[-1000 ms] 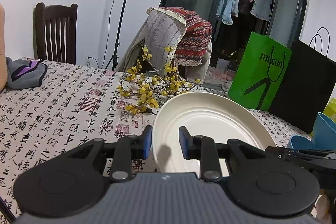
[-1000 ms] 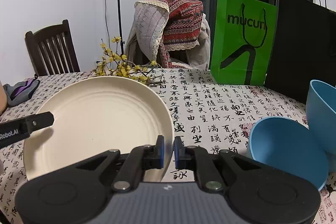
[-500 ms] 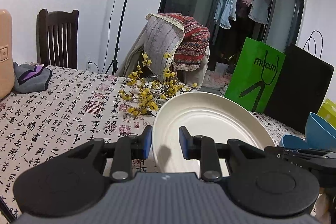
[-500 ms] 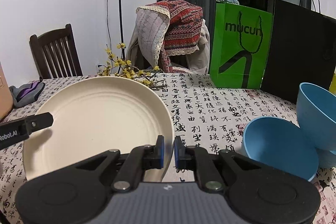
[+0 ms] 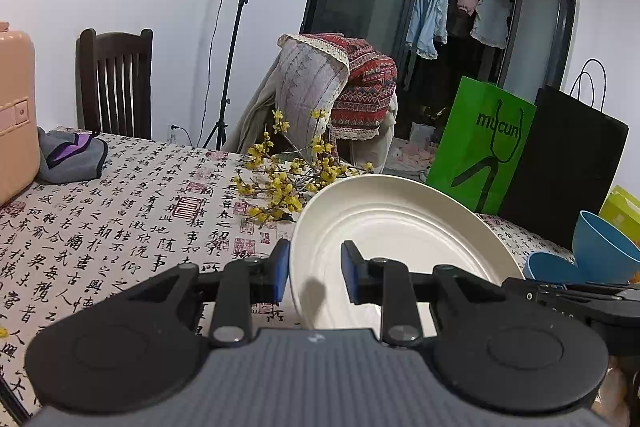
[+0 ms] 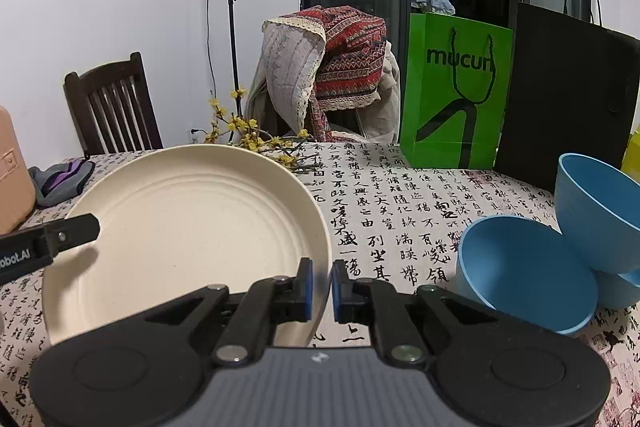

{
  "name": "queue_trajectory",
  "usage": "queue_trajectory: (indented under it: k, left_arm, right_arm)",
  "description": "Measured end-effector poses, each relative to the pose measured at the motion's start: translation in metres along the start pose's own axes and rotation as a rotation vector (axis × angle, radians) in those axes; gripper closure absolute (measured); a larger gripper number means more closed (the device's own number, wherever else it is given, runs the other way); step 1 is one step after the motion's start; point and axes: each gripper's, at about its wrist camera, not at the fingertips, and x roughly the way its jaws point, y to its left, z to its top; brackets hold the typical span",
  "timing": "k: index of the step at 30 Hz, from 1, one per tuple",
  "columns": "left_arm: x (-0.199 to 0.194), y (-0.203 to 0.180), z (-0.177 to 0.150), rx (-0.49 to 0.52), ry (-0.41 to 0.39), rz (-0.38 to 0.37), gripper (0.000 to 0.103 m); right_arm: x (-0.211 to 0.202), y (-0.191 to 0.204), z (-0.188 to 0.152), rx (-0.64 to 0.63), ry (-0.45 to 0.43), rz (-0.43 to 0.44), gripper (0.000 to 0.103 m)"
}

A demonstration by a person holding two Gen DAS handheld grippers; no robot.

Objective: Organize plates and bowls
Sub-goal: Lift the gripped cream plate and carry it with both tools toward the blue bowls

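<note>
Cream plate (image 6: 188,227), clamped at opposite rims by the right gripper (image 6: 319,285) and, apparently, the left gripper (image 5: 314,277), has risen slightly above the worktop (image 6: 400,203) beside the blue bowls (image 6: 524,267), indicating carrying is under way.

Plate up front, bowls off to our right.

We've got the plate (image 6: 192,227) between both grippers, above the table (image 6: 400,195); right of it sit the bowls (image 6: 528,267), one seemingly leaning on another. Behind the plate lies the flower sprig (image 5: 288,179), with the bags (image 6: 456,87) standing at the table's far edge.
</note>
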Motion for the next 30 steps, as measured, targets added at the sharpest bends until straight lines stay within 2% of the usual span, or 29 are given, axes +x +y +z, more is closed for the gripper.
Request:
queue_trajectory:
  k: [30]
  left_arm:
    - [-0.045,-0.012,-0.017,0.022,0.0,-0.01,0.075]
  right_arm:
    - [-0.042,-0.005,-0.018,0.005,-0.023,-0.013,0.093]
